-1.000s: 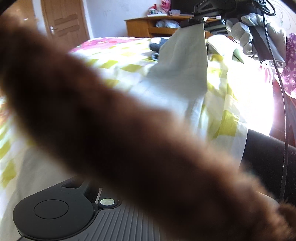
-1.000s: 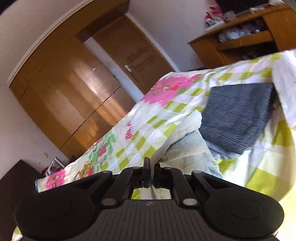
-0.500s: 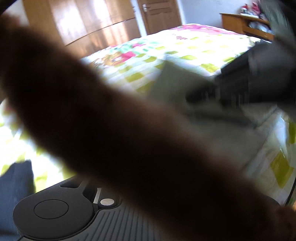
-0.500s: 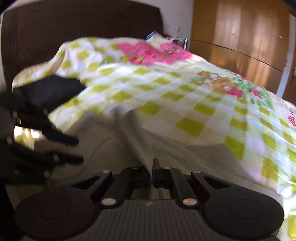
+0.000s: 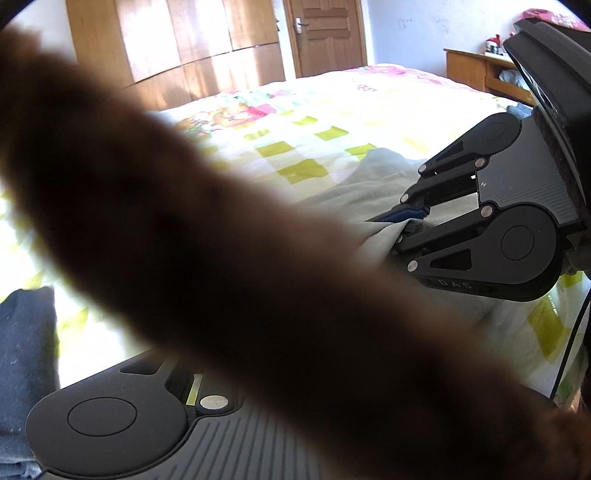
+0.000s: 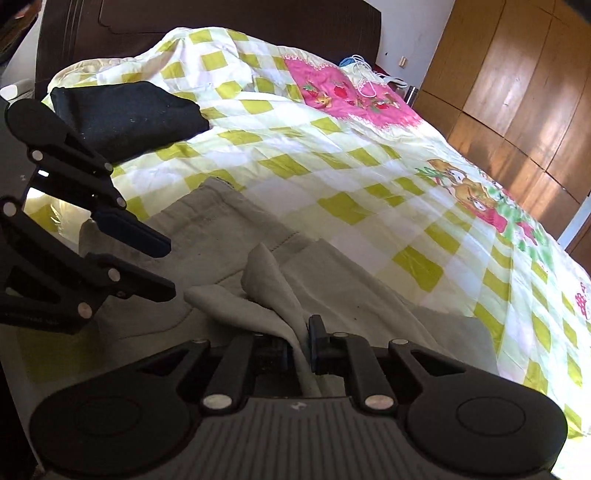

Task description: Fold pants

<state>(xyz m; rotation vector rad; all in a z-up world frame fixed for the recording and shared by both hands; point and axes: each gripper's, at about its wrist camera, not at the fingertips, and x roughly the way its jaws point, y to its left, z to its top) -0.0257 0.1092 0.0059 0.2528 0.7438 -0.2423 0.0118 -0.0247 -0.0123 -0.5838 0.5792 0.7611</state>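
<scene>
Light grey pants lie partly folded on the checked bedspread. My right gripper sits low over them with a raised fold of the grey cloth between its fingers; its jaws are opening but still touch the cloth. The left wrist view shows that right gripper from the side, with the pants pinched at its tips. My left gripper hovers just above the pants at the left, its jaws apart with nothing between them. A blurred brown shape hides its fingers in its own view.
A dark folded garment lies near the dark headboard. Another dark blue-grey cloth sits at the lower left. A wooden wardrobe, a door and a desk surround the bed. A white cable lies by the pillows.
The right gripper swung down from holding the pants in the air to the bed, laying the cloth over. Its jaws have parted slightly. The left gripper turned toward the wardrobe side.
</scene>
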